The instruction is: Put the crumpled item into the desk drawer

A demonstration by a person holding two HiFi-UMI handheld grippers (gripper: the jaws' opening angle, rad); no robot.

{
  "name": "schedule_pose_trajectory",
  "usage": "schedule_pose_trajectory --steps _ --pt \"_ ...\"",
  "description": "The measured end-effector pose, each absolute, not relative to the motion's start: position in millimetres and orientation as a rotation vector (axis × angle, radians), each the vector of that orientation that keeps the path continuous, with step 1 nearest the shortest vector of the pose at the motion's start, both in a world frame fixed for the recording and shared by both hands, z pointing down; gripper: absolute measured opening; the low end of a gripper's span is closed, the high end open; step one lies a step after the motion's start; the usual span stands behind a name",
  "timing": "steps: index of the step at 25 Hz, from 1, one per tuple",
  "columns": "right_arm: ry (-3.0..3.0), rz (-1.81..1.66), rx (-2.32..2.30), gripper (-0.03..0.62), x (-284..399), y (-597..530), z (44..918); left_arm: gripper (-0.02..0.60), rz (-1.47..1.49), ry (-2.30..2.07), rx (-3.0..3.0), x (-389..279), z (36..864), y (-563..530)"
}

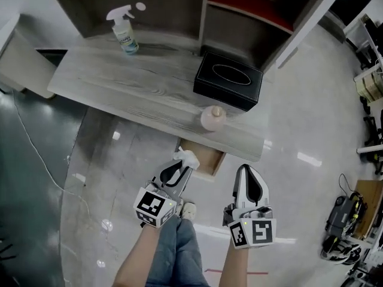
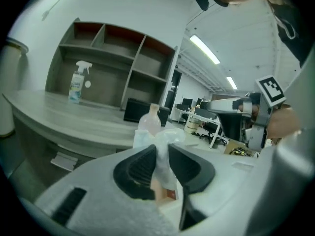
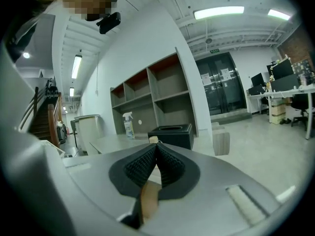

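A white crumpled tissue [image 1: 187, 156] [image 2: 158, 146] is pinched in my left gripper [image 1: 182, 163] [image 2: 161, 151], whose jaws are shut on it. In the head view it hangs just above the front of the open wooden desk drawer [image 1: 206, 160], which sticks out from under the grey desk [image 1: 119, 88]. My right gripper [image 1: 248, 178] [image 3: 156, 147] is held to the right of the drawer, below the desk's front edge. Its jaws are shut, tips touching, with nothing between them.
On the desk stand a spray bottle [image 1: 124, 28] [image 2: 76, 82] [image 3: 128, 124], a black tissue box [image 1: 228, 79] [image 3: 170, 134] and a small pale bottle [image 1: 212, 118] [image 2: 150, 119] near the front edge. Shelves [image 1: 149, 5] rise behind. Office clutter [image 1: 347, 220] lies at the right.
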State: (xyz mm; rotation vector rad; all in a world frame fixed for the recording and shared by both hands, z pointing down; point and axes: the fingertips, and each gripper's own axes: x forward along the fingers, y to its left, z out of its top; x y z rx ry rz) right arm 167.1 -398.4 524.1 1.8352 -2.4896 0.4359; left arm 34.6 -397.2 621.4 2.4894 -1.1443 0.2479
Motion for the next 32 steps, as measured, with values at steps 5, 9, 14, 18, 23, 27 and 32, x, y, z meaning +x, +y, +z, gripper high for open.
schedule_pose_trajectory --steps 5,9,14,18,23,27,32 --pt "-2.453 0.53 1.825 0.011 167 -392 584 0.086 0.316 -1.091 2.448 53 700 -412" --pt "-2.419 0.576 1.818 0.011 171 -386 614 0.098 0.416 -1.042 2.386 64 749 -418" --pt "-2.41 0.587 1.821 0.011 175 -385 621 0.205 0.461 -0.979 2.331 71 768 -412" --pt "-2.426 0.564 1.833 0.011 175 -389 605 0.21 0.445 -0.985 2.342 67 752 -410" --pt "-2.449 0.498 1.861 0.011 179 -395 564 0.177 0.329 -1.049 2.412 54 676 -419" --pt "-2.474 0.41 1.9 0.011 186 -403 508 0.129 0.197 -1.13 2.511 40 576 -438" --pt "-2.53 0.24 1.937 0.011 193 -425 419 0.06 0.017 -1.239 2.662 24 439 -465"
